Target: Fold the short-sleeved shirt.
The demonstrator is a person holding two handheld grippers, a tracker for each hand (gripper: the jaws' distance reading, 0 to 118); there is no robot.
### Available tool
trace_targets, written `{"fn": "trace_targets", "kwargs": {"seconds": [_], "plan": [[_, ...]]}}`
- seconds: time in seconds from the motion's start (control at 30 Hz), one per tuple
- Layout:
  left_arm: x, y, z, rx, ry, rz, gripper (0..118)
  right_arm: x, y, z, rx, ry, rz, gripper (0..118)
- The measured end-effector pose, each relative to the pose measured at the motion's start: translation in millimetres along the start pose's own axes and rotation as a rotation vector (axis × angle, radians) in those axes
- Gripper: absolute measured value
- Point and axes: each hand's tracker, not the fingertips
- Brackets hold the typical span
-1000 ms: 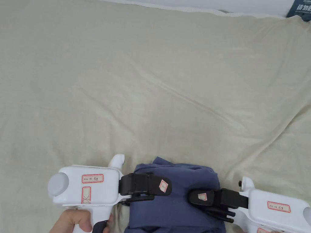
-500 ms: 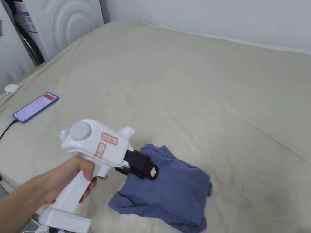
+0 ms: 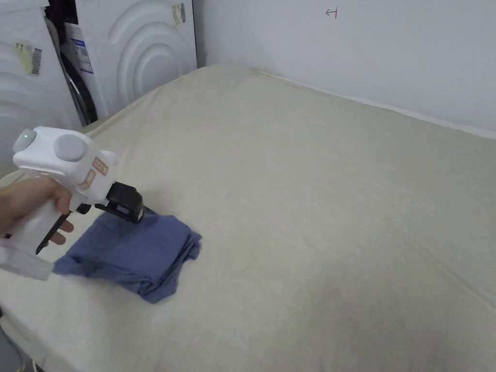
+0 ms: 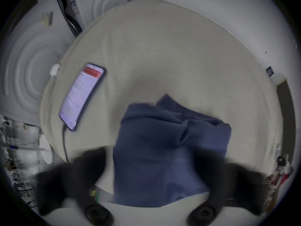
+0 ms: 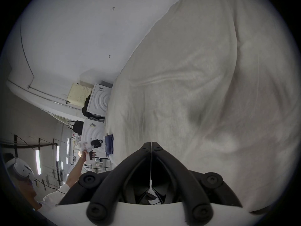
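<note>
The blue short-sleeved shirt [image 3: 140,252] lies folded into a small rumpled packet near the front left corner of the cream bed [image 3: 315,184]. My left gripper [image 3: 128,206], white with black jaws and held by a hand, hovers at the shirt's far left edge. In the left gripper view its jaws stand wide apart and blurred on either side of the shirt [image 4: 162,139], so the left gripper [image 4: 149,156] is open. My right gripper [image 5: 151,144] is shut on nothing above bare sheet, far from the shirt [image 5: 109,144].
A lit phone [image 4: 82,95] on a cable and a small white charger [image 4: 54,69] lie on the bed just left of the shirt. White appliances [image 3: 145,48] stand beyond the bed's left edge, and a wall runs along the back.
The head camera has swung left and up. The right gripper let go of the shirt and left the head view. The left gripper now sits at the shirt's far left edge.
</note>
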Motion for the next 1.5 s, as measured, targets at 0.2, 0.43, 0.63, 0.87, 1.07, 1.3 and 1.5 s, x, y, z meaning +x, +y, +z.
{"fn": "trace_targets", "kwargs": {"seconds": [0.2, 0.43, 0.63, 0.87, 1.07, 1.3, 1.5], "plan": [[103, -37, 55, 0.160, -0.170, -0.058, 15, -41, 3, 12, 0.081, -0.117, 0.227, 1], [335, -83, 99, 0.525, -0.286, -0.189, 0, -121, 1, 41, 0.398, -0.451, 0.626, 1], [514, -126, 173, 0.718, -0.298, -0.299, 0, -171, 21, 76, 0.696, -0.615, 0.731, 1], [576, -127, 257, 0.986, -0.199, -0.366, 1, -230, 42, 118, 0.849, -0.659, 0.813, 1], [579, -117, 288, 1.091, -0.170, -0.348, 3, -255, 50, 145, 0.918, -0.623, 0.807, 1], [582, -105, 300, 1.012, -0.047, -0.267, 118, -270, 62, 157, 0.930, -0.629, 0.857, 118], [577, -106, 315, 0.957, -0.121, -0.258, 118, -263, 72, 164, 0.952, -0.644, 0.858, 118]]}}
